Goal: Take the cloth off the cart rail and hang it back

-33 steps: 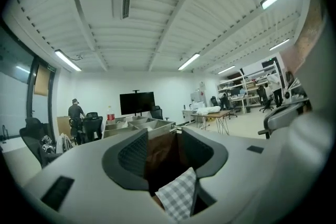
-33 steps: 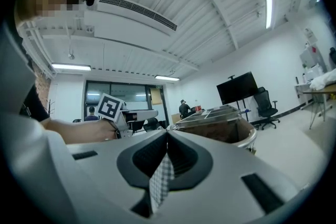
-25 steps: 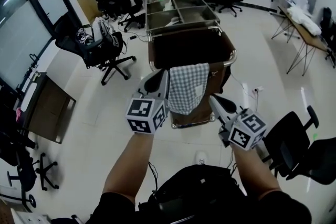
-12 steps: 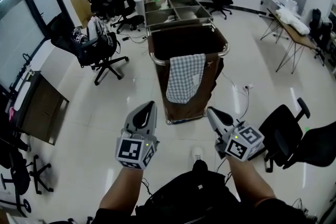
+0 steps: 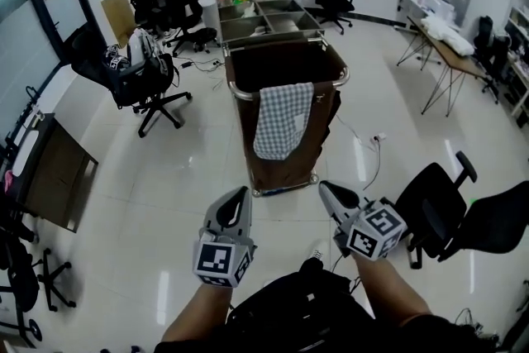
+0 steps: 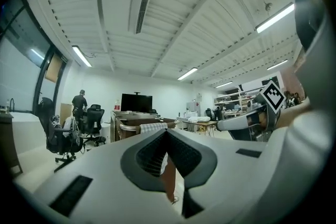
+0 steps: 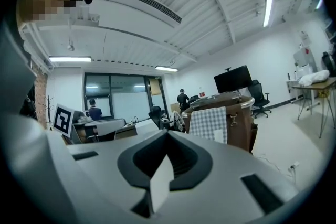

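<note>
Over the cart rail (image 5: 232, 90), checked cloth (image 5: 283, 120) hanging, well ahead of left tongs (image 5: 240, 193) and right tongs (image 5: 325, 187), both closed, empty

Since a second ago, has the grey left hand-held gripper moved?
Yes: the left hand-held gripper pulled back from the brown metal-railed cart, toward the person.

The room is looked down on steeply from the person's head. There the left gripper (image 5: 238, 196) and the right gripper (image 5: 329, 190) are seen near, at the bottom, and the cart (image 5: 324, 107) is seen farther off in the middle. From each gripper the room is looked across, low and about level, along its own jaws. The cart and its cloth (image 5: 281, 118) are shared by all three views. Each gripper is caught at the side of the other's view.
</note>
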